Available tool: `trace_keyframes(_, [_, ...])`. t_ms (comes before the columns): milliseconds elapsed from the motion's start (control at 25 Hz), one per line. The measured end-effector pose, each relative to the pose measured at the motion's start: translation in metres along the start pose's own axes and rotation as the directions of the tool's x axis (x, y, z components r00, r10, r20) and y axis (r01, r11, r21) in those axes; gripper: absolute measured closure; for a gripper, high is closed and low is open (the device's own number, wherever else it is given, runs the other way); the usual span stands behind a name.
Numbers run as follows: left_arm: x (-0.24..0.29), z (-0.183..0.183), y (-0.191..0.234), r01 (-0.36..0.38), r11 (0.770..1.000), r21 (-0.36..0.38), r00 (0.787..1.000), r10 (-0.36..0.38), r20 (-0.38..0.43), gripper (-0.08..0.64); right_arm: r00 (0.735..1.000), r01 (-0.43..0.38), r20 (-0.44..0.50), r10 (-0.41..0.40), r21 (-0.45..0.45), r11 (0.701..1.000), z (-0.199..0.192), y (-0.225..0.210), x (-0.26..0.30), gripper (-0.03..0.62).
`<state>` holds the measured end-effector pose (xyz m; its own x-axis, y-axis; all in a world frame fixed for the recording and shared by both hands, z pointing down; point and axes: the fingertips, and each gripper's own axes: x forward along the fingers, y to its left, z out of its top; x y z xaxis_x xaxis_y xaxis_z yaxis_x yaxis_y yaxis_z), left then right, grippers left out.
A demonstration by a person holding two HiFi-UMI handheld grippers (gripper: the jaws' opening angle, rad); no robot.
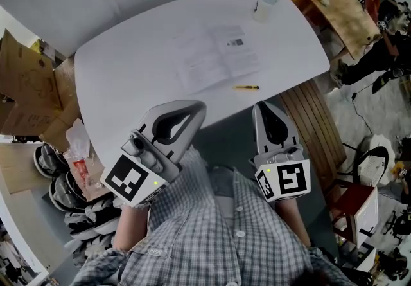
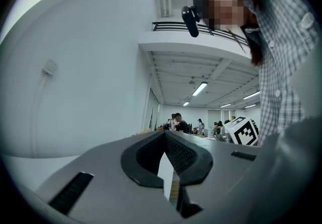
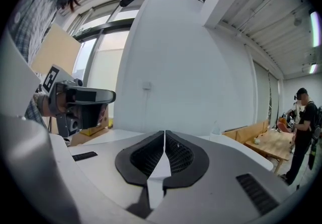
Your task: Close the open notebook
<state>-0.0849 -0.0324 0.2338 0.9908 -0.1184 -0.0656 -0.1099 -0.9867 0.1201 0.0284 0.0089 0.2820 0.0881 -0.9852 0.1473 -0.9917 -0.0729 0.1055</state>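
The open notebook (image 1: 215,56) lies flat on the white table (image 1: 128,72), its pale pages facing up, right of the table's middle. A yellow pen (image 1: 246,87) rests just in front of it. My left gripper (image 1: 199,107) and right gripper (image 1: 264,106) hover at the table's near edge, both short of the notebook and apart from it. In the left gripper view the left gripper (image 2: 165,132) is shut with nothing between its pads. The right gripper (image 3: 164,131) is likewise shut and empty. Neither gripper view shows the notebook.
A clear cup (image 1: 266,3) stands at the table's far right corner. Cardboard (image 1: 26,79) and bags (image 1: 77,156) crowd the left side. A slatted wooden bench (image 1: 314,130) and a red stool (image 1: 350,204) are at the right, a wooden table (image 1: 340,8) and a person (image 1: 379,53) beyond.
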Motion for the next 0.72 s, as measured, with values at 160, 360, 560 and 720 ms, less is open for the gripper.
trace_keyframes(160, [-0.011,-0.004,0.011,-0.007,1.000,-0.009,1.000,0.007,-0.016,0.555,1.000,0.003,-0.012,-0.003,-0.008,1.000,-0.002,0.009,0.010,0.568])
trace_keyframes(360, [-0.026,-0.006,0.026,-0.008,1.000,0.013,1.000,0.009,-0.027,0.555,1.000,0.007,-0.009,-0.008,-0.057,0.998,0.001,0.024,0.020,0.568])
trace_keyframes(560, [-0.032,-0.002,0.033,-0.025,1.000,0.014,1.000,0.025,-0.005,0.555,1.000,-0.002,-0.010,0.001,-0.085,0.996,0.008,0.027,0.022,0.568])
trace_keyframes(720, [-0.037,-0.005,0.038,-0.043,0.999,-0.009,0.999,0.043,-0.001,0.555,1.000,0.004,-0.013,-0.005,-0.083,0.997,0.010,0.024,0.026,0.568])
